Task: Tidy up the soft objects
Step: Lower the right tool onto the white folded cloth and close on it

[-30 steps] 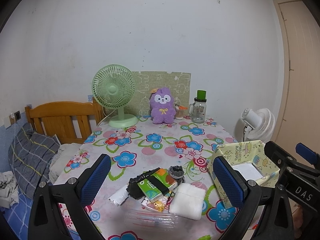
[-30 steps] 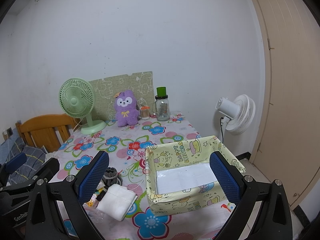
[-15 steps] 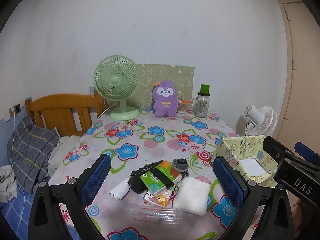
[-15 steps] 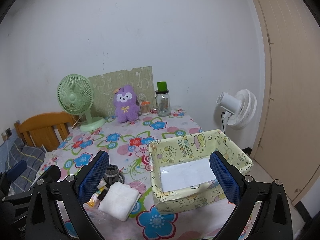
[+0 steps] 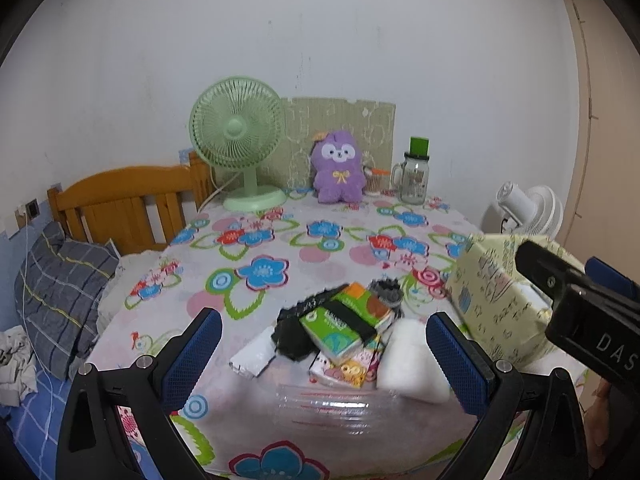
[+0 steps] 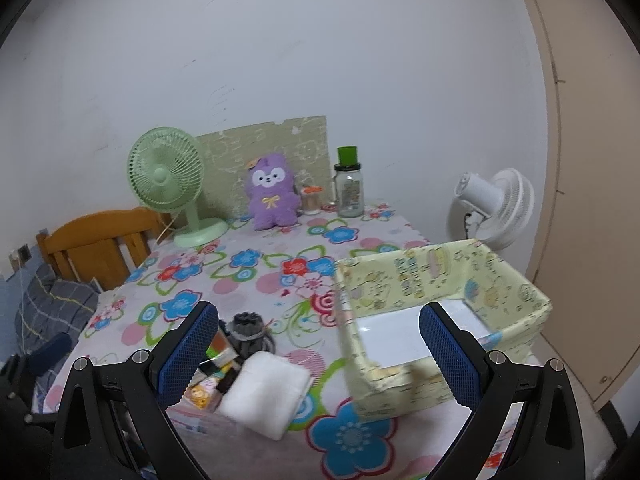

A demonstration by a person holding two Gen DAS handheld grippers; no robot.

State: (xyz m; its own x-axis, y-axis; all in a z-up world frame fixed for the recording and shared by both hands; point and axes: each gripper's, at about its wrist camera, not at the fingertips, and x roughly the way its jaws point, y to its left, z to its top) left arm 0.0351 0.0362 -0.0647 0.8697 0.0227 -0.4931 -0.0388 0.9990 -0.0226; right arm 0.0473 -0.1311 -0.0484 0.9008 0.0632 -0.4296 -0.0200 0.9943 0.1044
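Yellow printed fabric, folded into an open box (image 5: 492, 308), serves as the landmark throughout.

Left wrist view: shows the left gripper (image 5: 322, 322) with blue pads spread wide, holding nothing, above the near edge of the floral tablecloth (image 5: 260, 272). Frames a small heap just left of the box: white folded cloth (image 5: 412, 360) nearest it, green tissue pack (image 5: 344, 328) with a black band further left, cartoon-print packets (image 5: 348, 372) beneath, a clear plastic sleeve (image 5: 332, 400) in front. Leaves the purple plush (image 5: 338, 168) well behind the box, against the wall board. Compared with a second ago, sits a little further back from the heap, with more of the table's near edge showing and slight blur on the close items.

Right wrist view: shows the right gripper (image 6: 318, 314) likewise wide apart and empty, pads straddling the gap between cloth (image 6: 264, 392) and box (image 6: 400, 284). Finds only a white sheet on the box floor. Over the last second, has swung toward the box, which now looms larger and further right.

Suggests, as a judgement, sorting not yet begun: every soft item outside the box, both tools free, the cloth beside the box the easiest first pick.
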